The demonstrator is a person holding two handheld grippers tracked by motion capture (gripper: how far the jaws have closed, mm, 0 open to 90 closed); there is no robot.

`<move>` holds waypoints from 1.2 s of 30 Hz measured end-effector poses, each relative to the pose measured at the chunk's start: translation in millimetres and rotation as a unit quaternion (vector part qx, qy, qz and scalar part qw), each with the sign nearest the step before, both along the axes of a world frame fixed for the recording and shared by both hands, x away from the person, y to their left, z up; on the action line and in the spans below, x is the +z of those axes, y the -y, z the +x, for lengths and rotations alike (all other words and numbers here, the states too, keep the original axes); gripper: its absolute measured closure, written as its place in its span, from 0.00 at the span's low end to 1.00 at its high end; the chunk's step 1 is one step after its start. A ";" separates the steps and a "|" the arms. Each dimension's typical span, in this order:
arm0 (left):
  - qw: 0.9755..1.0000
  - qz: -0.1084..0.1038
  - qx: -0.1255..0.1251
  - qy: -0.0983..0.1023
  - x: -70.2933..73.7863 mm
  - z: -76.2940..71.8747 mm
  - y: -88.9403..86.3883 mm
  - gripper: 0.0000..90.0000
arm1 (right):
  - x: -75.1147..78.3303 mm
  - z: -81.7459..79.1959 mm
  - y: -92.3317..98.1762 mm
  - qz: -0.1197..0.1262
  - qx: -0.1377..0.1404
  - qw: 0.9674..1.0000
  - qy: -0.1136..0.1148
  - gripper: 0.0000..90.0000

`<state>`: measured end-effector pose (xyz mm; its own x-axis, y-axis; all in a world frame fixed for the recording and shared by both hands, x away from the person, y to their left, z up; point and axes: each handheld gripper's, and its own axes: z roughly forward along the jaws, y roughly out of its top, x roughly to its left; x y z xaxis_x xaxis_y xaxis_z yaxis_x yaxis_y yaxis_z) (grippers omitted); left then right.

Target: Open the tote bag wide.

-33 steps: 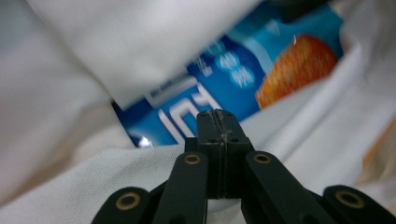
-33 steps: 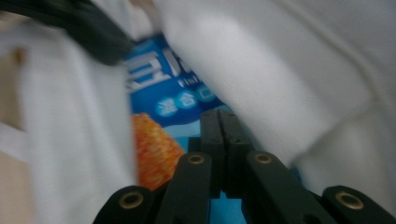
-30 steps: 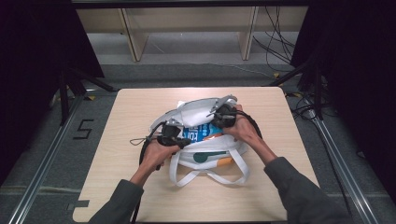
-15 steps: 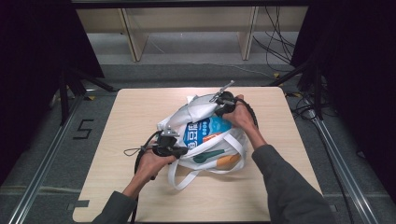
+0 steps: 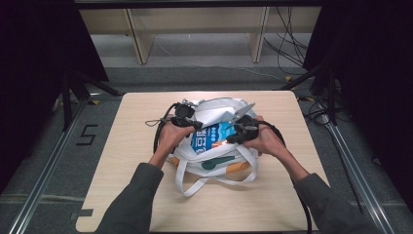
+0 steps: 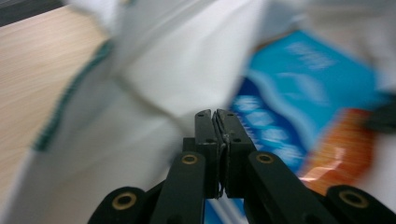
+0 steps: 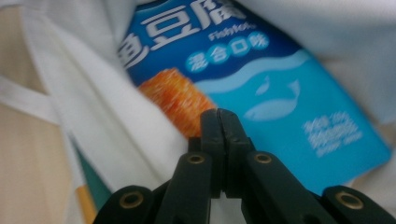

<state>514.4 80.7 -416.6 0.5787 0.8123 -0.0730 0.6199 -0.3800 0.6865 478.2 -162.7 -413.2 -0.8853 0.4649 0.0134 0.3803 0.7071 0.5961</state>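
A white tote bag [image 5: 214, 163] with green trim lies in the middle of the table [image 5: 122, 161], its mouth facing away from me. A blue snack packet [image 5: 208, 136] with an orange picture shows inside the bag. My left gripper [image 5: 196, 125] is at the bag's far left rim, its jaws shut and pointing at the packet [image 6: 303, 93] over the white cloth [image 6: 154, 84]. My right gripper [image 5: 230, 138] is at the right of the opening, jaws shut, with its tip [image 7: 219, 114] over the packet [image 7: 289, 93] and the bag's edge [image 7: 112, 116]. I see no cloth pinched in either.
The bag's two white handles [image 5: 195, 184] loop toward the table's near edge. Bare wood lies left [image 6: 37, 60], right and in front of the bag. Beyond the table's far edge stand wooden shelf legs [image 5: 139, 41], with cables [image 5: 292, 29] on the floor to the right.
My left gripper has moved from the bag's near-left side to its far-left rim. The right gripper came down from the far rim toward the packet. The bag has settled flatter.
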 end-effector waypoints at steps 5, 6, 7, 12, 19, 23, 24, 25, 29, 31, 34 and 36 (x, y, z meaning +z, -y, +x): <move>0.998 0.012 0.051 -0.024 -19.6 21.2 -18.1 0.99 | -24.4 -40.5 23.2 -0.027 0.034 0.998 -0.037 1.00; 0.998 0.015 0.063 -0.020 -23.0 22.9 -23.2 1.00 | -33.1 -43.9 26.9 -0.018 0.044 0.999 -0.024 1.00; 0.996 -0.017 0.073 -0.039 -27.0 24.9 -30.6 1.00 | -41.8 -48.5 29.5 -0.001 0.041 0.999 -0.012 1.00; 0.998 -0.002 0.056 -0.020 -18.7 16.9 -26.0 0.99 | -30.8 -49.4 26.7 -0.008 0.035 0.999 -0.010 1.00; 0.999 -0.034 -0.006 -0.009 -4.8 -11.1 -24.5 0.97 | 28.7 -10.8 21.6 0.051 -0.006 0.996 0.073 1.00; 0.999 -0.030 -0.017 -0.029 -14.3 -21.4 -37.1 0.96 | 19.7 44.4 10.5 0.025 -0.051 0.997 0.045 1.00; 0.998 -0.055 -0.015 -0.039 -16.6 -23.9 -40.3 0.96 | 19.7 44.4 10.5 0.025 -0.051 0.997 0.045 1.00; 0.993 -0.103 -0.021 -0.058 -16.9 -28.0 -40.6 0.97 | 12.3 53.6 6.6 0.027 -0.053 0.998 0.037 1.00; 0.996 0.011 -0.067 -0.057 -21.9 -31.2 -32.7 0.97 | -13.4 89.9 -9.0 -0.012 -0.091 0.996 0.025 1.00; 0.996 0.006 -0.061 -0.069 -22.4 -34.7 -40.0 0.98 | -20.8 101.8 -9.2 -0.031 -0.105 0.994 0.018 1.00; 0.995 0.032 -0.069 -0.071 -21.9 -42.3 -47.1 0.99 | -33.6 112.9 -5.1 -0.028 -0.127 0.992 -0.002 1.00; 0.996 0.003 -0.051 -0.068 -28.1 -48.7 -61.6 0.99 | -38.0 115.7 -0.6 -0.034 -0.135 0.990 -0.015 1.00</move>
